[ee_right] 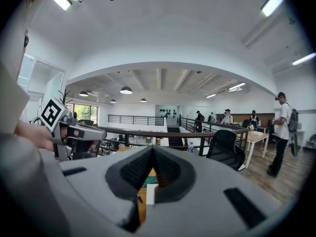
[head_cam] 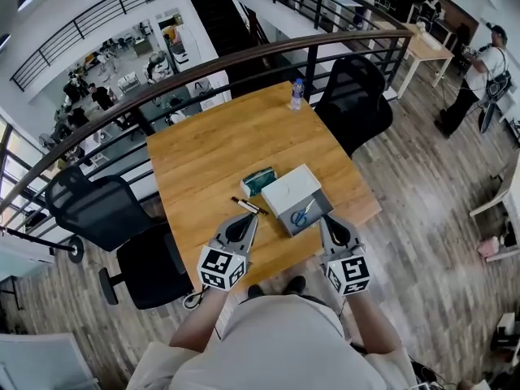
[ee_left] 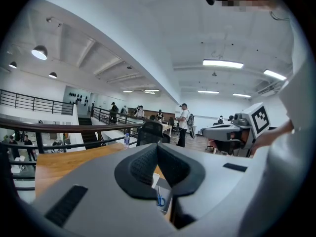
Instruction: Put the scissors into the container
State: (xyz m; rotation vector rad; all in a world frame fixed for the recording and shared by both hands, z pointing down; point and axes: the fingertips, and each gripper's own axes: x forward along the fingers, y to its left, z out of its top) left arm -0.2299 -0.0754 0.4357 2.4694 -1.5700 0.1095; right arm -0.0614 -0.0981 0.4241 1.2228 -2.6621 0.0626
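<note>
Head view: the scissors (head_cam: pixel 304 214) lie in the white container (head_cam: pixel 280 192) on the worktop (head_cam: pixel 203 153), long axis slanting, blue handles near-left, blades far-right. I judge the placing done, with only backing off left.

Left gripper view: my left hand-held gripper (ee_left: pixel 157 154) is pressed together, empty.

Right gripper view: my right hand-held gripper (ee_right: pixel 152 154) is likewise pressed together, holding nothing.

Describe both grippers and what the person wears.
Both the left gripper and right gripper have grey wedge-shaped shells with black ribbed pads, and each carries a white cube with black square markers. No cables show. The person wears a light beige top.
</note>
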